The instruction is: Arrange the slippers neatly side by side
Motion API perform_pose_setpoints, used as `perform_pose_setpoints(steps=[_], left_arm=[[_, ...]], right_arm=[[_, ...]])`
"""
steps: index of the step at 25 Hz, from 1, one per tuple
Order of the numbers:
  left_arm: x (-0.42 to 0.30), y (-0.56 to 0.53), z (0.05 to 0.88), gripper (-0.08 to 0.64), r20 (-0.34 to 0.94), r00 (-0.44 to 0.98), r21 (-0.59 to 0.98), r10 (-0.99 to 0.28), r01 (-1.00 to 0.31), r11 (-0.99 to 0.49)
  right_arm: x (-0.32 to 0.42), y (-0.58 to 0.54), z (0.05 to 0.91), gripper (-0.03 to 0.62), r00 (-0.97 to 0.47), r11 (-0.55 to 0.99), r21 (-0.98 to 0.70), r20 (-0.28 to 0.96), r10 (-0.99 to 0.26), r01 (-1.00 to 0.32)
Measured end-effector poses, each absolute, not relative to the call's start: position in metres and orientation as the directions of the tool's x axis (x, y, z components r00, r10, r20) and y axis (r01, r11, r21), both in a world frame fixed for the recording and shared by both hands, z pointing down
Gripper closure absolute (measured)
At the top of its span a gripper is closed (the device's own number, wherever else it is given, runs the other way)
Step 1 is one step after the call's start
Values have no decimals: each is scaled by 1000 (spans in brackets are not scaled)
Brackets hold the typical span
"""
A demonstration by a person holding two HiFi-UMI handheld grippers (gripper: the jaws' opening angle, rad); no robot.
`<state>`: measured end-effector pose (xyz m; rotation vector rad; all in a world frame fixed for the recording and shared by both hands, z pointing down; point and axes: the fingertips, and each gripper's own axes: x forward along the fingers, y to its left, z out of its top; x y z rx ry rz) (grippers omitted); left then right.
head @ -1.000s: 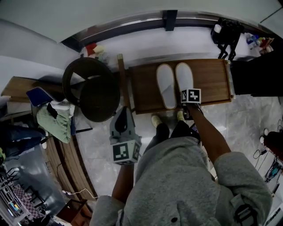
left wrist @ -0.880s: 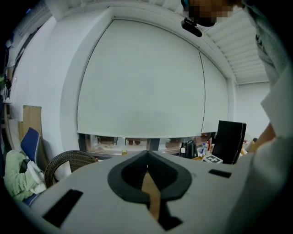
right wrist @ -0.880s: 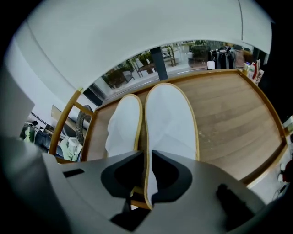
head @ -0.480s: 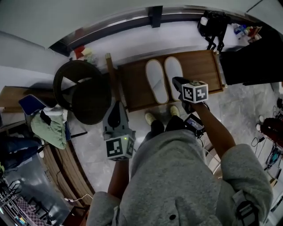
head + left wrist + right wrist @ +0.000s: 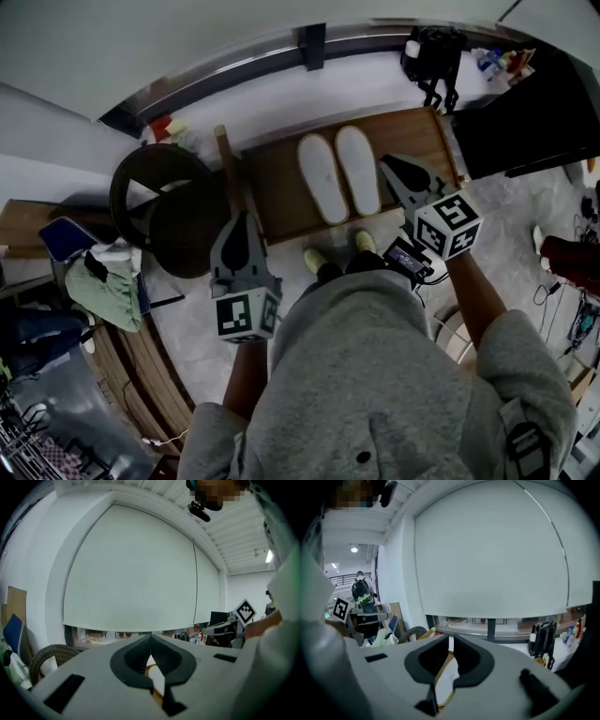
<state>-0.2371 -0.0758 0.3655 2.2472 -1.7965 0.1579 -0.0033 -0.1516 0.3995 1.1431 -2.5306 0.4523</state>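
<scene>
A pale grey tiled floor (image 5: 187,319) runs up to a white wall at the top of the head view. The person's grey knitted sweater (image 5: 375,375) fills the lower frame. A dark round wicker chair (image 5: 178,216) sits left of centre. Beside it, upper centre, lies a brown wooden platform (image 5: 277,187). The left gripper (image 5: 241,219) hangs lower left of the platform, its jaws together on nothing. The right gripper (image 5: 387,165) hovers over the platform's right part, its jaws a narrow slit apart, empty. Two white fabric slippers (image 5: 319,178) lie side by side on the platform, touching.
</scene>
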Motion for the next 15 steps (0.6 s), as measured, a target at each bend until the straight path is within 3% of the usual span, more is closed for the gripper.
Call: perform_pose_setpoints(steps=[15], left_arm=[[-222, -79, 350, 546, 205, 255, 68, -945, -967, -246]], right_arm=[[6, -136, 366, 545, -600, 588, -146, 318, -734, -796]])
